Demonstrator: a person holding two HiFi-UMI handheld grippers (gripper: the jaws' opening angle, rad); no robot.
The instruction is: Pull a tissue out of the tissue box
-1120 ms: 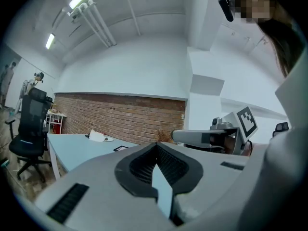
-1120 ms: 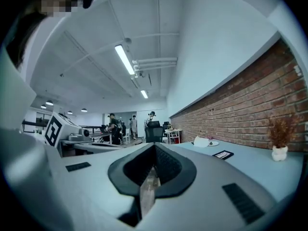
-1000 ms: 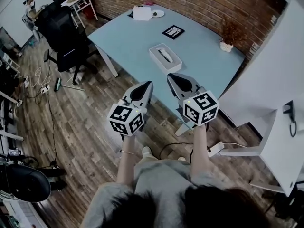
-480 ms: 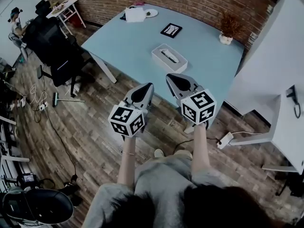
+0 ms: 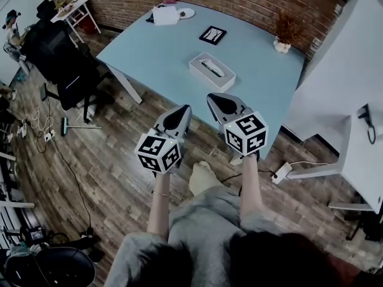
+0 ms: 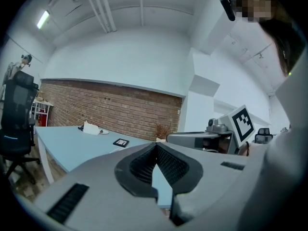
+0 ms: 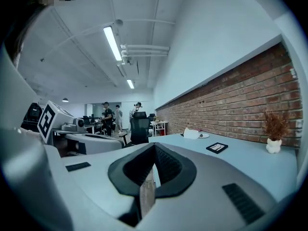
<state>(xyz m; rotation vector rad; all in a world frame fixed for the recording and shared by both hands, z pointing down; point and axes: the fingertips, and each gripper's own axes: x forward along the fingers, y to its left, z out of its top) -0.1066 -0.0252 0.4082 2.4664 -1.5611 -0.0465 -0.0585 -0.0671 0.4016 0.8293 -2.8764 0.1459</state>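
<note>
The tissue box [image 5: 212,72] lies ahead of the jaws, well apart, nearer the right gripper [image 5: 213,98] than the left gripper [image 5: 185,109]; both pairs are pressed together, empty.

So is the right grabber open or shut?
Shut. In the right gripper view, the right gripper has its jaw tips pressed together with nothing between them.

One light-blue table [image 5: 161,46] carries one tissue box [image 5: 212,72], one black frame [image 5: 212,34], one potted plant [image 5: 286,33], one plate [image 5: 185,13] and one white folded bundle [image 5: 166,15]. There are two grippers: the left gripper [image 5: 183,110] with one marker cube [image 5: 158,152], and the right gripper [image 5: 212,98] with one marker cube [image 5: 245,133]. Farther off are one small white table [image 5: 75,8] and one long-handled brush [image 5: 81,126].
</note>
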